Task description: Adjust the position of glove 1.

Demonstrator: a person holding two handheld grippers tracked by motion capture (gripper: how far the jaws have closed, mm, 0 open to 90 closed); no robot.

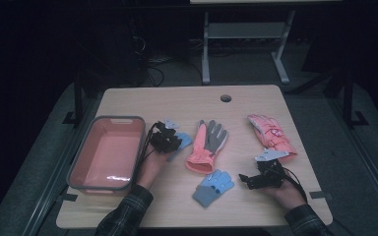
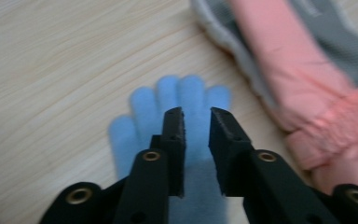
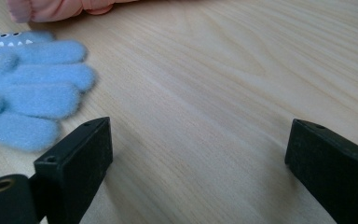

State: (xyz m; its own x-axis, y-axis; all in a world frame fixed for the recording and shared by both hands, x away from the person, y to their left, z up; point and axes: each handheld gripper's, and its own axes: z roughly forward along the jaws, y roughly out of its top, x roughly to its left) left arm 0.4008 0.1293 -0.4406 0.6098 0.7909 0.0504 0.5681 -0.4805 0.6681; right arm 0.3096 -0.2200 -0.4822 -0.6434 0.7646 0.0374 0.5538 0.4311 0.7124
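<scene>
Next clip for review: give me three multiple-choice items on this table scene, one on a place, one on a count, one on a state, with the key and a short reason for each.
1. Where does the pink tub stand on the table in the high view?
A. at the left side
B. at the right side
C. at the far edge by the hole

2. How many gloves lie on the table?
A. two
B. three
C. four

3. How do the jaws of the right gripper stand?
A. clamped on a glove
B. wide apart over bare wood
C. shut together

Key:
1 A: the tub sits beside the left gripper, at the table's left edge.
2 C: the blue glove under the left gripper, the pink and grey glove, the near blue glove and the pink glove.
3 B: the right gripper view shows only tabletop between them.
</scene>
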